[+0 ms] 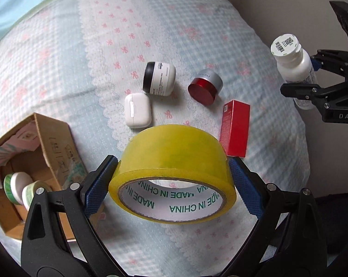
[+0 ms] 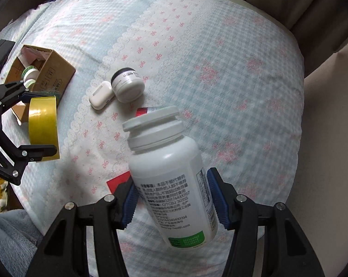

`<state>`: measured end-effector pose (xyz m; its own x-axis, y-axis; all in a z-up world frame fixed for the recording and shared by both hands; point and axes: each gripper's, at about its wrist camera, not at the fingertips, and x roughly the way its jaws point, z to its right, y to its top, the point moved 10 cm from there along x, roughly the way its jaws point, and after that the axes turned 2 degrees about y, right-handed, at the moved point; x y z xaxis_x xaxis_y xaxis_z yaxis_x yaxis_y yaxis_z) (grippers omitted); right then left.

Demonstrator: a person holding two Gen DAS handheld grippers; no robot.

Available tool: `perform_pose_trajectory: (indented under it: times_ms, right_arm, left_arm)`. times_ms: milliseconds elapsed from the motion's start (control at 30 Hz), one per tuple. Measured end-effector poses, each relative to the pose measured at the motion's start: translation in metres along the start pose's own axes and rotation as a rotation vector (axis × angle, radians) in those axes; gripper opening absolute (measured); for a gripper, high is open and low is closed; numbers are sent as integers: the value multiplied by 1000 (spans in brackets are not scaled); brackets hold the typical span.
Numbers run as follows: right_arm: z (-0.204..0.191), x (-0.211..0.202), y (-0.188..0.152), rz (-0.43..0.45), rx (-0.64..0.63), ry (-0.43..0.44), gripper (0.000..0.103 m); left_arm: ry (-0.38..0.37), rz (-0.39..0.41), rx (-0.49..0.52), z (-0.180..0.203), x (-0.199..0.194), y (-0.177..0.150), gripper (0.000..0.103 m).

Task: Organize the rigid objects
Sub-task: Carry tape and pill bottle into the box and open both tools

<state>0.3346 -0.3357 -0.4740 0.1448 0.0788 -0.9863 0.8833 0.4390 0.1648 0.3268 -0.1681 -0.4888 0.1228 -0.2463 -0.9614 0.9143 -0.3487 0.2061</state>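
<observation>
A bed in blue gingham cloth with pink bows fills the view; beige wall beyond it.

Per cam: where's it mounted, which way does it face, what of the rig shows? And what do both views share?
Left wrist: on the left gripper, looking down at the bed; own fingers clamp the yellow tape roll; right gripper at the right edge.
Right wrist: on the right gripper, looking down; own fingers clamp the white bottle; left gripper at the left edge.
Shared: tape, bottle, cardboard box, earbuds case, black-lidded jar.
</observation>
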Motion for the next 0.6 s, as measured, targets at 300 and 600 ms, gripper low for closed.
perform_pose_trajectory:
  times_ms: [300, 600]
  right_arm:
    - [-62, -92, 40, 176, 95, 142, 53]
    - [-176, -142, 81, 258, 92, 280, 53]
  left_arm:
    - [50, 176, -114, -38, -133, -10, 95]
    - [140, 251, -234, -139, -225, -58, 95]
